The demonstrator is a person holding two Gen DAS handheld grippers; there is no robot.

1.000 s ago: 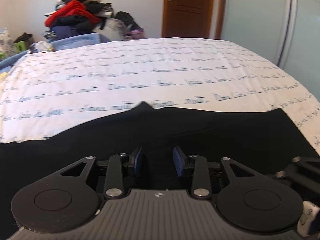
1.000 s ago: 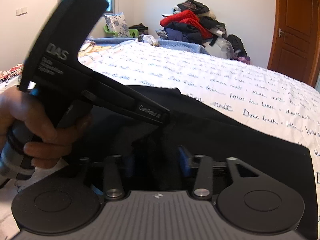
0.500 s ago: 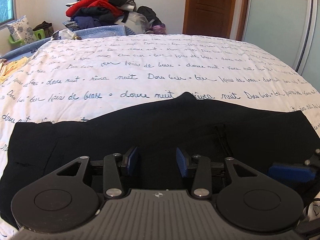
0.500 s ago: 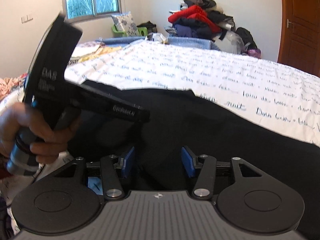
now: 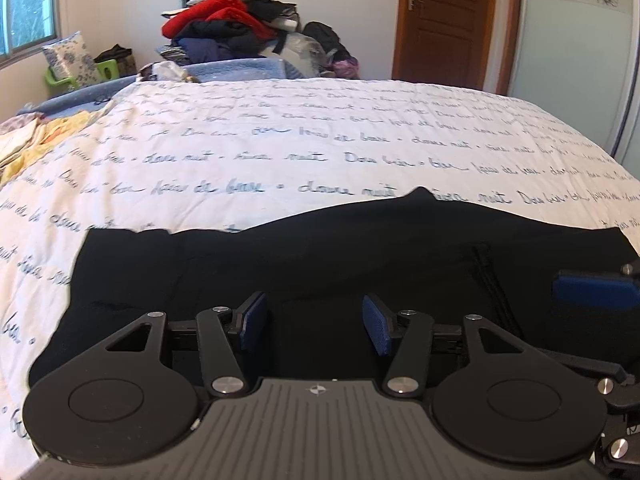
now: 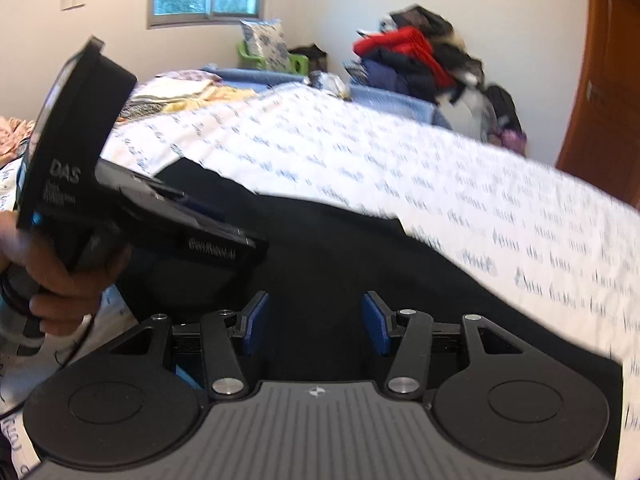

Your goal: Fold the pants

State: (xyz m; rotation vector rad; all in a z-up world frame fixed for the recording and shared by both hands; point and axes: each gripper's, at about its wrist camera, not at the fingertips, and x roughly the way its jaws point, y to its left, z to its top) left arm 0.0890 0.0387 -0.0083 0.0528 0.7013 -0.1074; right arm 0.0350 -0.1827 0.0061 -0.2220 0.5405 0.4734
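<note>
Black pants [image 5: 340, 256] spread flat along near edge of bed [image 5: 320, 152], on script-printed cover. Left gripper [image 5: 315, 322] above pants, fingers spreading wider, nothing between them. Right gripper [image 6: 315, 322] likewise above dark cloth, fingers parted, grasping nothing. Person's hand [image 6: 60, 280] grips left tool's handle.

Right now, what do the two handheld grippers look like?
Both are black. Each gripper, left and right, has blue ribbed pads on its jaws, silver pivot screws on angular linkage arms, two round black discs and a grey ridged body with a small emblem. The left one's side shows white "DAS" lettering and a printed brand name, too blurred to read.
</note>
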